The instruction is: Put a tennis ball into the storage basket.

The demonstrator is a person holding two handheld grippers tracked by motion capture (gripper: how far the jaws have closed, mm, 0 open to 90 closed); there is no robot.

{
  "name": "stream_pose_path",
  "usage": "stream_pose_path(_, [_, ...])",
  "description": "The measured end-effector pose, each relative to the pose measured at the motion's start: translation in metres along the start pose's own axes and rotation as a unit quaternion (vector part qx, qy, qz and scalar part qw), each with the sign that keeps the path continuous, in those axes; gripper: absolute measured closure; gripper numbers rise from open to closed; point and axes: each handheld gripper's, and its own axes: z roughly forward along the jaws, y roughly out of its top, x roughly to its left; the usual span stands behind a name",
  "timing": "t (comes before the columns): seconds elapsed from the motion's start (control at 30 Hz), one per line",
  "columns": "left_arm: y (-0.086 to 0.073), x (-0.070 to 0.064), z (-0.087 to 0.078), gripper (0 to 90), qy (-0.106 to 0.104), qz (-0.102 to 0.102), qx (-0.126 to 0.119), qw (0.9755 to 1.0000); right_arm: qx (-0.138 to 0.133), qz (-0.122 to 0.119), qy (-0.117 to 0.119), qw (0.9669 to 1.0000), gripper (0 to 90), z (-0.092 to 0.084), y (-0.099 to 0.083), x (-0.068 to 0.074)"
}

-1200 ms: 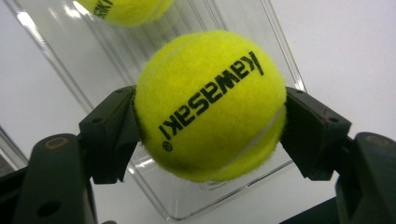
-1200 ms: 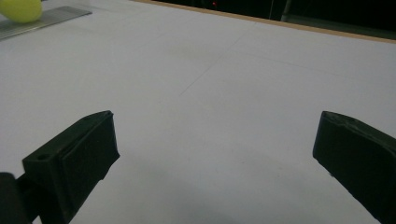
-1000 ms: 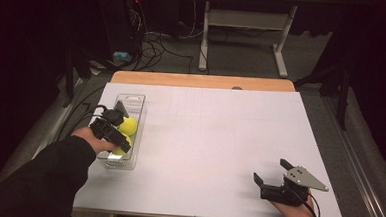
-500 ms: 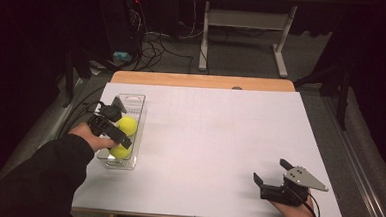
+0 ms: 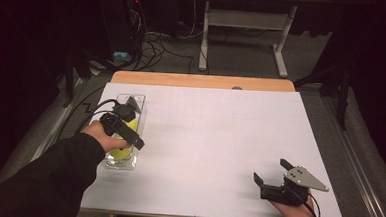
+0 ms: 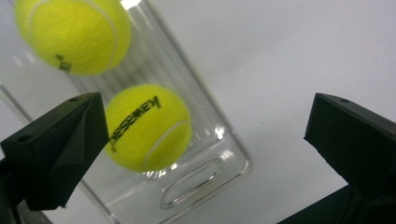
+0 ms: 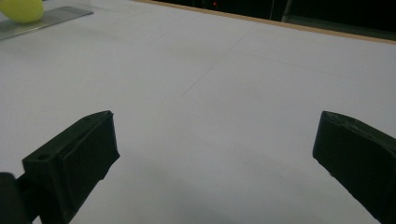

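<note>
A tennis ball (image 6: 148, 127) lying in a clear plastic tray (image 6: 205, 175) carried black brand lettering (it appeared to read "CHESENEY", though the first letters were partly hidden by a jaw). A second tennis ball (image 6: 72, 32) showed a small black mark, too small to read.

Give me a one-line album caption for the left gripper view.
Open left claw hovers over a clear tray holding two yellow tennis balls on a white table.

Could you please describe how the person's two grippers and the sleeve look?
Both are black tools with two blocky jaws. The right gripper carries a grey three-cornered plate with small holes. A black cable trails from the left gripper. The left arm wears a black sleeve.
</note>
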Motion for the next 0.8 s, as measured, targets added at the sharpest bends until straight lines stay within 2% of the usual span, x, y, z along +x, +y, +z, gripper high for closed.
stream_pose_path(0.4, [0.028, -0.05, 0.008, 0.4, -0.021, 0.048, -0.009, 0.9986, -0.001, -0.001, 0.0, 1.0, 0.0, 0.0, 0.0, 0.0])
stream_pose_path(0.5, [0.034, -0.063, 0.011, 0.4, -0.024, 0.06, -0.005, 0.9979, -0.001, -0.001, 0.0, 1.0, 0.0, -0.001, 0.0, 0.0])
stream_pose_path(0.8, [0.046, -0.091, 0.013, 0.4, -0.035, 0.087, -0.011, 0.9956, -0.001, 0.0, 0.001, 1.0, 0.0, -0.001, 0.0, 0.0])
